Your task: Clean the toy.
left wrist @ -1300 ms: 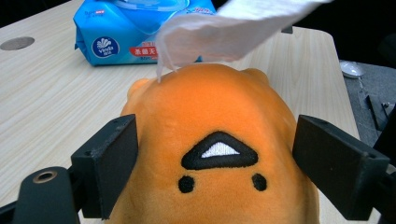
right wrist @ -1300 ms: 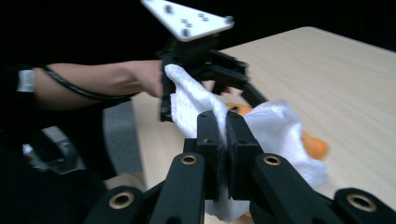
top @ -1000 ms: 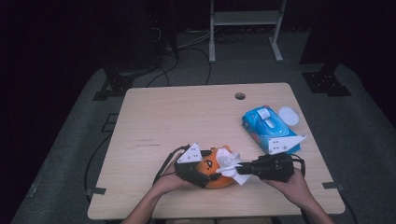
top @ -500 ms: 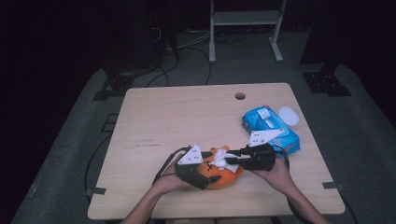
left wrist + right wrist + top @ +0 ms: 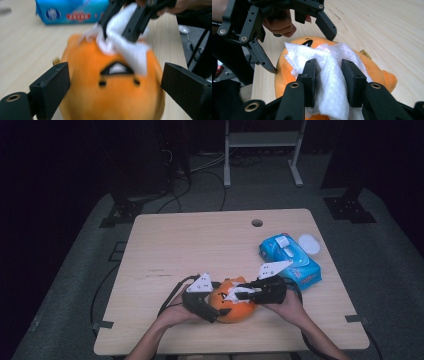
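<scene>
The right hand-held gripper [image 5: 329, 82] pinches a white tissue [image 5: 332, 75] between its two black jaws; the jaws have just been opening a little, yet the tissue is bunched between the pads and pressed onto the top of an orange plush toy [image 5: 231, 301]. The left hand-held gripper [image 5: 115, 82] stands wide, one jaw on either side of the toy's face, and whether the pads actually press its sides cannot be told; these jaws too have just been opening. The toy lies on the tabletop [image 5: 200, 250] near the front edge, between the two hands, its stitched face turned toward the left hand-held gripper. Behind and to the right of it, just beyond the right hand-held gripper in the high view, lies a blue tissue pack [image 5: 290, 257] with its top flap raised; its contents cannot be made out. A small white lid [image 5: 309, 242] rests just beside the pack's far corner. A round cable hole [image 5: 257, 223] sits near the far edge.
</scene>
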The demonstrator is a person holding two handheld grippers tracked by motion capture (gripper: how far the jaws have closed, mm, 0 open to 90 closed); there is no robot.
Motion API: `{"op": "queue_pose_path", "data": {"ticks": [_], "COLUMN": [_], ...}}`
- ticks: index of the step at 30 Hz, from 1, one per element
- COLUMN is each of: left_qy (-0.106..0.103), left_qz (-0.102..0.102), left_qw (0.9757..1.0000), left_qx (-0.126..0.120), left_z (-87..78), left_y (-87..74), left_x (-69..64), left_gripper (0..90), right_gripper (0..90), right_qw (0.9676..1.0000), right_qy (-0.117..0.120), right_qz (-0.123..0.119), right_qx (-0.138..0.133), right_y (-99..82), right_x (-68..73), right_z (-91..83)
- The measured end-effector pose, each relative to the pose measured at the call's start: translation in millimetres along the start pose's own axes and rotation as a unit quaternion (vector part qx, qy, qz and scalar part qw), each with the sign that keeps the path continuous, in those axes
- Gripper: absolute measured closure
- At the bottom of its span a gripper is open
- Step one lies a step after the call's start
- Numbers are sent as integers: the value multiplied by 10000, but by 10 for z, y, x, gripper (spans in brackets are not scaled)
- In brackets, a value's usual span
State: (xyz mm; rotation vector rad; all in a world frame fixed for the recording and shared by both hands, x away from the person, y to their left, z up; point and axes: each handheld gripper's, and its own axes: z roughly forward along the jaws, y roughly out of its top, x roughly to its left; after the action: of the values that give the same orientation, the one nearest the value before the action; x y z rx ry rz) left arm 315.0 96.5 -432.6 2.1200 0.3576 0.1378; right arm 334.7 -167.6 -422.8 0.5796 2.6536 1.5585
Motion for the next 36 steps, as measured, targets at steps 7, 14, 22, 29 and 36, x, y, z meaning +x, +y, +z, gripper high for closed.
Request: {"op": "queue_pose_path", "data": {"ticks": [7, 14, 22, 29, 36], "left_qy": [-121, -344, -388, -216, -210], "left_qz": [161, 175, 115, 91, 156], "left_qw": [9998, 9990, 9987, 9994, 9994], "left_qx": [-32, -204, -306, -260, -224], "left_z": [27, 61, 77, 30, 26], "left_y": [-39, -25, -56, -55, -41], "left_x": [71, 261, 357, 379, 371], "left_gripper": [160, 242, 259, 252, 240], "right_gripper": [735, 788, 802, 804, 804], "right_qw": [9999, 9995, 9996, 9986, 9985], "right_qy": [21, -150, -259, -332, -478], "right_qz": [79, 264, 17, -349, -195], "right_qx": [110, 112, 83, 196, 154], "right_y": [-26, -119, -70, 29, -116], "right_x": [14, -35, 103, 195, 112], "right_z": [-24, -206, -216, -53, -203]}}
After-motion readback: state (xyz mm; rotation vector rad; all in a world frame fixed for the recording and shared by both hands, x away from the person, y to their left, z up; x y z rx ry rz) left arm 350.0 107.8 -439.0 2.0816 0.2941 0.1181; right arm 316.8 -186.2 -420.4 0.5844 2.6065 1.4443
